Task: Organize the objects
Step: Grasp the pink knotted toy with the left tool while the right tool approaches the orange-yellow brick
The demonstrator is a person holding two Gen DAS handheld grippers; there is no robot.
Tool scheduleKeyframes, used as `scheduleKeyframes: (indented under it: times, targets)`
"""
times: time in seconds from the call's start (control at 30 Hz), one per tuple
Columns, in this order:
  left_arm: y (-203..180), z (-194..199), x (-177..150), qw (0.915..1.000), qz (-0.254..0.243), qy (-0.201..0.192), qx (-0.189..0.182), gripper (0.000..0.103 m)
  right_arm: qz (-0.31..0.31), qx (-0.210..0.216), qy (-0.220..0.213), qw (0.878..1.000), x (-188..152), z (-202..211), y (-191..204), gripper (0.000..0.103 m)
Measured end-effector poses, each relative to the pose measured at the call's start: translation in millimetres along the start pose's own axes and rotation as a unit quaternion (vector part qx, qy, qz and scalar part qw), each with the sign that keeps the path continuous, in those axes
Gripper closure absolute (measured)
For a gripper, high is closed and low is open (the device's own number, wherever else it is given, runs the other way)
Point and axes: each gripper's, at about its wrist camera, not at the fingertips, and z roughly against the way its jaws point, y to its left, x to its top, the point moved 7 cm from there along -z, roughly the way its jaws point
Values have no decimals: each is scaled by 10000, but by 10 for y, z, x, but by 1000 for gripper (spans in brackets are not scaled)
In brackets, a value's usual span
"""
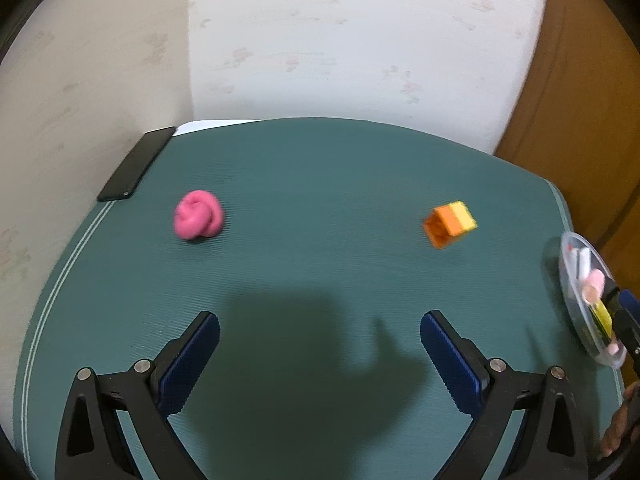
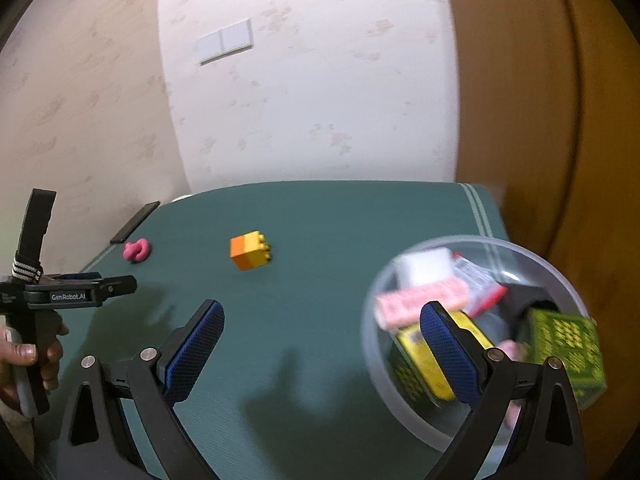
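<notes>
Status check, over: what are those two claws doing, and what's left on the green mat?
Left gripper open, empty. Right gripper open, empty. Pink clay, orange-yellow block loose on mat; bowl holds the rest. Nothing blocking.

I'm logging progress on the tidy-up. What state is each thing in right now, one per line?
left hand-held gripper: open, empty, above the mat
right hand-held gripper: open, empty, beside the bowl
pink clay lump: loose on the green mat, not in the bowl
orange-yellow block: tipped on its side, loose on the mat
clear bowl: holding several items
black phone: flat at the mat's edge, screen dark
</notes>
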Motion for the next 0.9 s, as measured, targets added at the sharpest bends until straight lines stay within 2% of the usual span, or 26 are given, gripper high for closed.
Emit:
scheduleKeyframes:
  times: [0.2,0.5,0.9]
  targets:
    - [325,-95,62,9997,156,39,176,1,67,261,300,9992,48,-374,245,4]
    - [730,-262,192,9987,308,86,391,1,101,400,585,9974,156,-900,521,4]
    - [927,-574,404,9979,105,161,613,1,-18,488,877,9950,177,-1405,653,4]
